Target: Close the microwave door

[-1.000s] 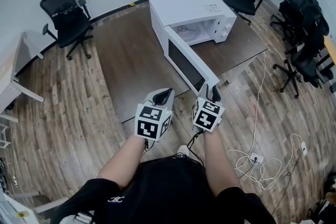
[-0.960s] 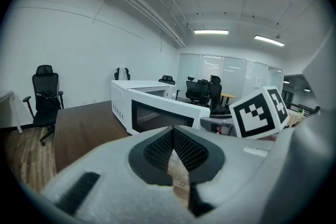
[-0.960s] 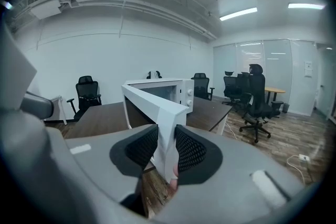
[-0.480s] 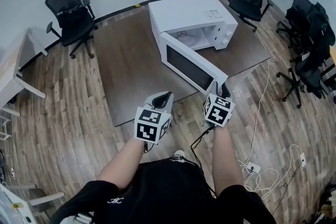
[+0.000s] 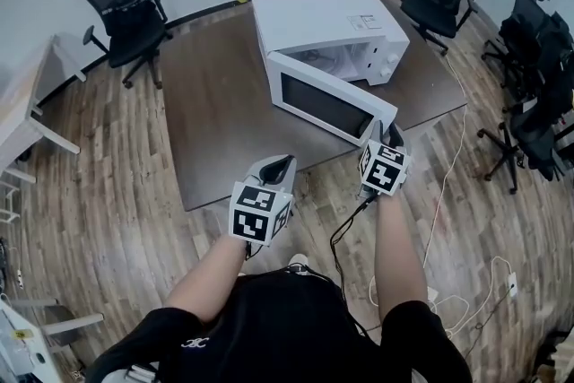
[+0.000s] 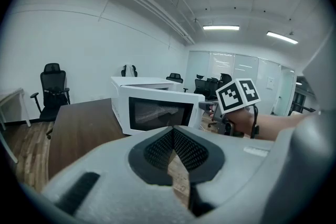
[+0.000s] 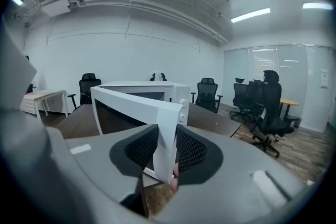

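White door (image 5: 325,106) in right claw (image 7: 163,149) half-hides cavity (image 5: 345,60).

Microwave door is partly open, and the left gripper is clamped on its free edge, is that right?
No. The right gripper, not the left gripper, is clamped on the free edge of the microwave door; the right gripper view shows the edge between its jaws. The left gripper holds nothing. The door is indeed partly open.

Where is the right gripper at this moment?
Head view, right of centre, at the near edge of the table: the right gripper is clamped on the free edge of the partly open microwave door.
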